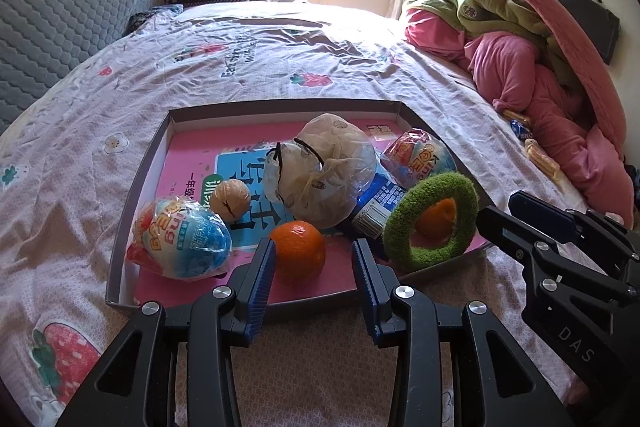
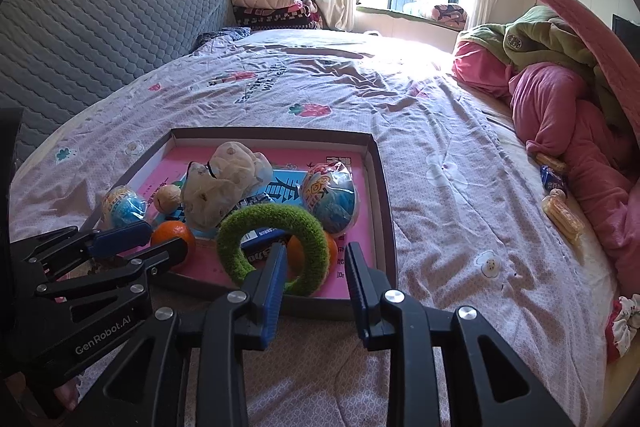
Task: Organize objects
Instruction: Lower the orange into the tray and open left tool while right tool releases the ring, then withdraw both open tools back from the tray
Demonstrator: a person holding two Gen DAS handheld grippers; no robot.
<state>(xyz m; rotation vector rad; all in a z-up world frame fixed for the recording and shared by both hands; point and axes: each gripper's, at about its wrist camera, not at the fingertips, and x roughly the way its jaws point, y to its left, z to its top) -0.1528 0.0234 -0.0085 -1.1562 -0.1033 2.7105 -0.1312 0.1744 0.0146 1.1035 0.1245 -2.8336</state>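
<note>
1. The shallow tray point(image 1: 141, 183), pink inside with dark walls, lies on the bed sheet point(image 1: 280, 67) just ahead of both grippers. Its long axis runs across the left wrist view, and its near wall is close to the fingertips.
2. The left gripper point(image 1: 314, 259) has its jaws spread with nothing pinched. An orange point(image 1: 298, 251) sits in the tray just beyond the gap, closer to the left finger, and no pad presses it.
3. The right gripper point(image 2: 316, 267) also has its jaws apart. The near arc of the fuzzy green ring point(image 2: 276, 247) lies between and just ahead of the fingers; whether the left pad touches it cannot be told.
4. The ring stands tilted on edge, its hole facing the right gripper. A second orange point(image 2: 298, 251) shows through the hole and behind its right side.
5. To the left of the left gripper lies a wrapped egg-shaped toy point(image 1: 184, 239), blue and white, long axis across the view. A walnut point(image 1: 230, 199) sits just beyond it.
6. Farther ahead lie a crumpled pale bag point(image 1: 328, 167), a blue printed packet point(image 1: 376, 203) and a second wrapped egg point(image 1: 418, 157).
7. In the right wrist view that second egg stands upright, ahead of the right gripper; the left wrist view shows it partly behind the ring.
8. Snack packets point(image 2: 560, 215) lie well off to the right beside a pink blanket point(image 2: 560, 115).
</note>
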